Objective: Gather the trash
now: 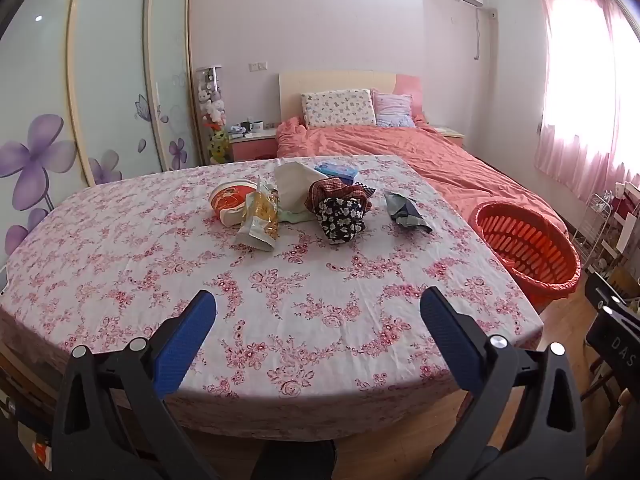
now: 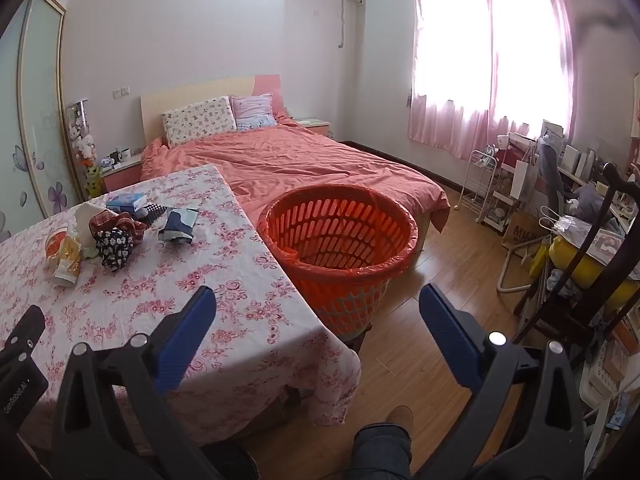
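- While both claws hang over the near edge of the tabletop (image 1: 168, 248), the left claw (image 1: 318, 304) and the right claw (image 2: 318, 302) stand spread wide with nothing between their blue pads, well short of any trash.
- Nearest in the cluster, toward the far half of the floral cloth, lies a yellow snack packet (image 1: 258, 218): crinkly film, likely light and slippery, so I would pinch it across a flattened edge rather than its puffed middle.
- Just behind it and touching sits a red-and-white paper bowl (image 1: 230, 202), tipped on its side; it probably crushes easily, so the rim is the sensible place to take hold.
- Beside these, a dark floral cloth bundle (image 1: 340, 218) rests against a red checked cloth (image 1: 332, 192); both look soft and limp, easy to grip anywhere, and whether they count as trash I cannot tell.
- To the right, a little apart, lies a crumpled grey-blue wrapper (image 1: 406, 210), thin and light by its look, best taken at a raised fold.
- Farther back stand a white tissue-like pack (image 1: 292, 184) and a blue box (image 1: 336, 170).
- The orange plastic basket (image 2: 340, 240), lined with an orange bag and apparently empty, stands off the tabletop's right side, in front of the bed (image 2: 304, 160).
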